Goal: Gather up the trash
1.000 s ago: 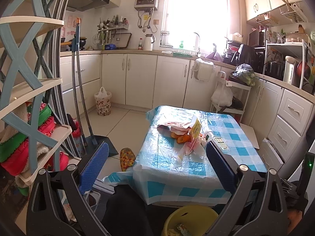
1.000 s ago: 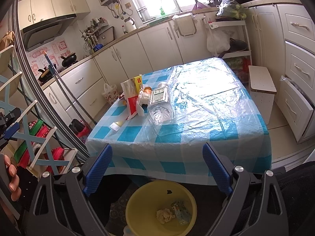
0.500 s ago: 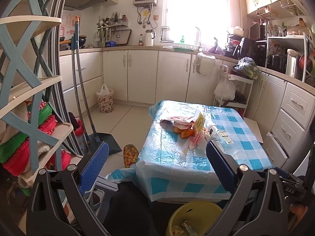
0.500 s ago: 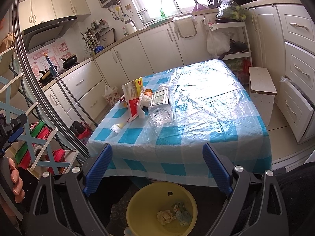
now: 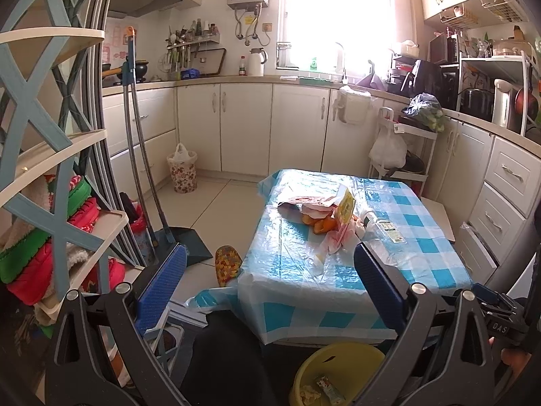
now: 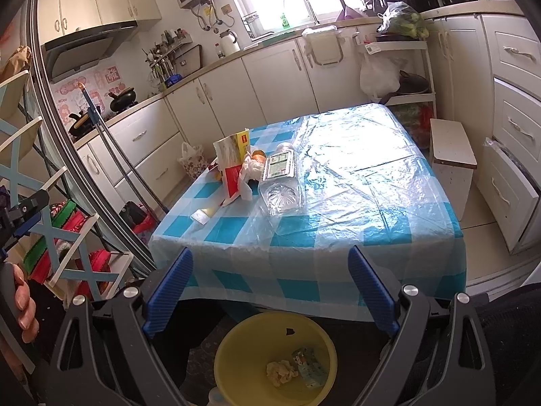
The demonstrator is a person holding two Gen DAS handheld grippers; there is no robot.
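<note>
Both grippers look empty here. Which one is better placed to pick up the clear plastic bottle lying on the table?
Probably right. The right gripper faces the plastic bottle almost head-on across the table edge; the left gripper views it off to one side. Both are open and empty.

Your two handheld grippers, black frames with blue pads

Your left gripper (image 5: 270, 282) and right gripper (image 6: 270, 286) each show two ribbed blue finger pads (image 6: 370, 291) on angular black arms, fixed with round silver screws (image 6: 409, 290). White "DAS" lettering (image 5: 499, 328) marks a black body part. Your clothing (image 6: 507, 321) is dark.
</note>
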